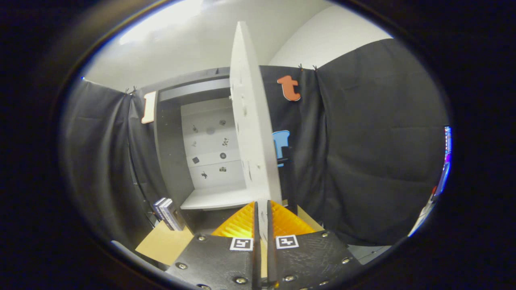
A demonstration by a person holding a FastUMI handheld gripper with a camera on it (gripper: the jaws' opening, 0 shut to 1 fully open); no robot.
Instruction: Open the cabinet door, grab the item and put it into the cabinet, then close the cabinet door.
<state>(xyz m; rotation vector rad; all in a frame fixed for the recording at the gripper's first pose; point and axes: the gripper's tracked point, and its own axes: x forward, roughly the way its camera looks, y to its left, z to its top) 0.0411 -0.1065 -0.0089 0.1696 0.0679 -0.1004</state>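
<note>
— Black cloth hangs all around the booth; what stands in front of it?
— An open cabinet (201, 161) with a pale back panel. My fingers (262, 229) are clamped on the lower edge of its door (252, 121), which stands edge-on before me.
— And the item?
— Books (167, 213) stand left of the cabinet, on the desk (163, 243).

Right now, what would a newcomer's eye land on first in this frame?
The pale cabinet door, swung open and seen edge-on, rises straight up from the gripper, whose two fingers pinch its lower edge. To the left of the door, the open cabinet shows a light back panel with small dark marks. Some upright books stand beside its base.
</note>
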